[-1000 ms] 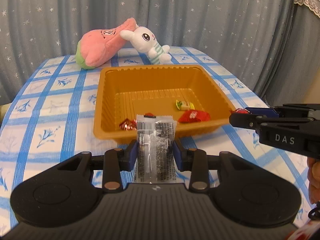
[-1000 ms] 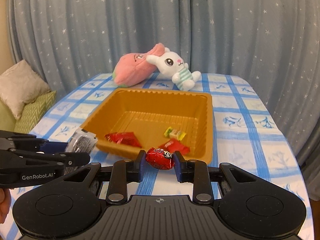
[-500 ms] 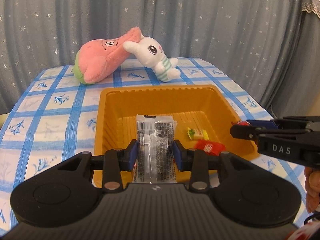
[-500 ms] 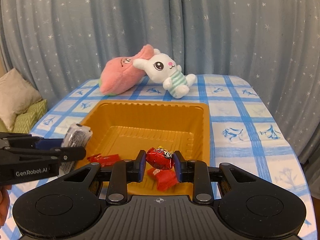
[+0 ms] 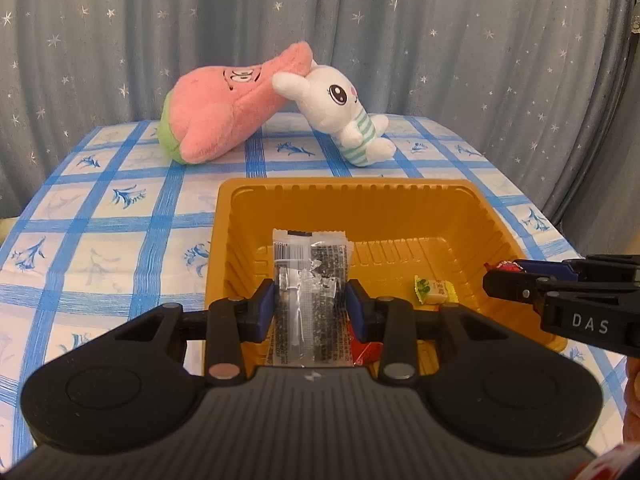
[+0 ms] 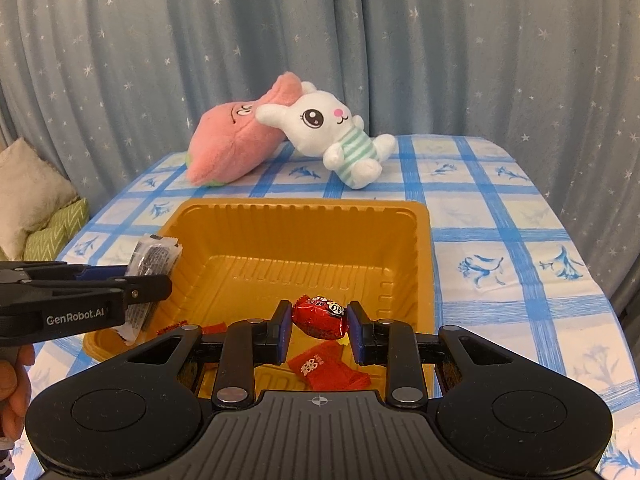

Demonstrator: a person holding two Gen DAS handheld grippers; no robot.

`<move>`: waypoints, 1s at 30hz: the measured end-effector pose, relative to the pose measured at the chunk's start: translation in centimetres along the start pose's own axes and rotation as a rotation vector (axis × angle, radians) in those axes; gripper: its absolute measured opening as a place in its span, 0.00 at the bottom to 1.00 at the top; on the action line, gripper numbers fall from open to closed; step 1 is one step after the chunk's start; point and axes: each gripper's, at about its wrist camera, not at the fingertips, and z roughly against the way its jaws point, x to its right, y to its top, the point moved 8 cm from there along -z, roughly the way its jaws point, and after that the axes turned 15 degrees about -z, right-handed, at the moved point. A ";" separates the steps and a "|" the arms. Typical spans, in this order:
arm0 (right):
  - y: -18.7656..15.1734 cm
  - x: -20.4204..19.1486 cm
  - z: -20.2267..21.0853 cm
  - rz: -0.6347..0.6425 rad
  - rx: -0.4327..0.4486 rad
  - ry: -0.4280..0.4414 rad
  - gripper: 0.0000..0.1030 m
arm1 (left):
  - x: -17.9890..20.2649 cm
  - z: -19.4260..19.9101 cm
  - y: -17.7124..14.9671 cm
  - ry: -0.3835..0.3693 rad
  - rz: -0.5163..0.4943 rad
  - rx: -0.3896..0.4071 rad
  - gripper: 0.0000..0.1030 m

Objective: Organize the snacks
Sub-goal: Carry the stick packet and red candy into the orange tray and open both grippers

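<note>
Fingers of left gripper [image 5: 311,310] clamp a clear sachet [image 5: 310,276] over the tray [image 5: 348,196]'s near-left; right gripper [image 6: 319,330] pinches a red candy [image 6: 319,317] over its near-right. Both items likely light, crinkly, slippery; best held mid-body.

Glossy ribbed plastic tray [image 6: 424,240]; crinkled clear film packet [image 5: 310,276]; shiny red foil candy [image 6: 319,317]; matt black plastic tool [image 6: 319,332]; woven cloth tabletop [image 6: 500,216]; plush toys [image 6: 332,140].

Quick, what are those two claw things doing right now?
Left gripper: closed on the clear black-print packet.
Right gripper: closed on the red wrapped candy.
</note>
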 end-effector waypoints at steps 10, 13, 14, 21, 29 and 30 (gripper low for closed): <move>-0.3 0.1 -0.4 -0.015 -0.009 -0.005 0.29 | -0.7 0.0 -0.2 0.003 0.027 -0.002 0.36; -0.3 0.0 -0.4 -0.020 -0.010 -0.002 0.29 | -0.9 0.1 -0.2 0.006 0.027 0.001 0.36; -0.3 -0.1 -0.4 -0.020 -0.009 0.000 0.29 | -0.9 0.2 -0.2 0.006 0.027 0.001 0.36; -0.4 -0.8 -0.5 -0.026 -0.007 0.024 0.29 | -1.1 0.5 -0.3 0.010 0.023 0.003 0.38; 0.3 -0.4 -0.7 -0.111 0.003 0.056 0.62 | -1.5 0.7 -0.8 0.016 0.022 -0.003 0.48; 0.5 -0.2 -0.6 -0.114 0.010 0.050 0.62 | -1.6 0.7 -0.8 0.015 0.023 -0.002 0.49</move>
